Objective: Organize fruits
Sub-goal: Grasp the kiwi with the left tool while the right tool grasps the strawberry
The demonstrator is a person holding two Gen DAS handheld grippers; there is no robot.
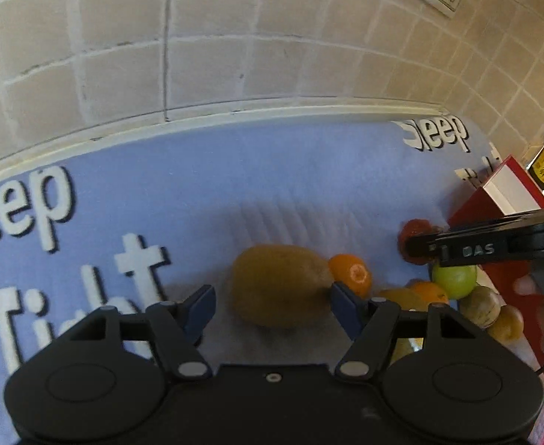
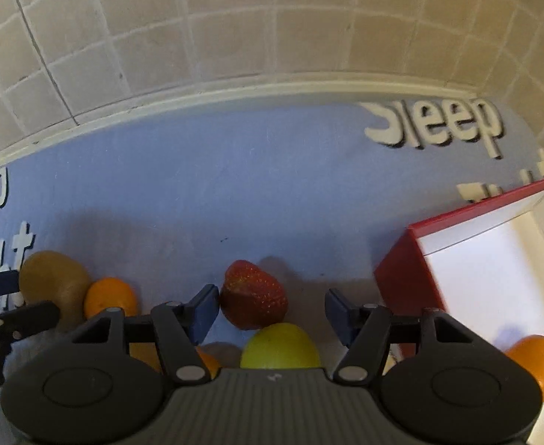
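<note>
My left hand-held gripper (image 1: 270, 306) is spread wide with a brown kiwi (image 1: 279, 285) lying between its fingers on the blue mat (image 1: 235, 178), its right fingertip just meeting the fruit. My right hand-held gripper (image 2: 272, 313) is likewise released, and the strawberry (image 2: 253, 294) sits beside its left finger. Right of the strawberry stands the red box (image 2: 402, 278), holding an orange (image 2: 535, 363).

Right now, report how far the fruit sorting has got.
Done: one orange fruit lies in the red box with white lining. In hand: nothing; the open left gripper brackets the brown kiwi, the open right gripper the red strawberry. Left: green apple, remaining fruits.
</note>
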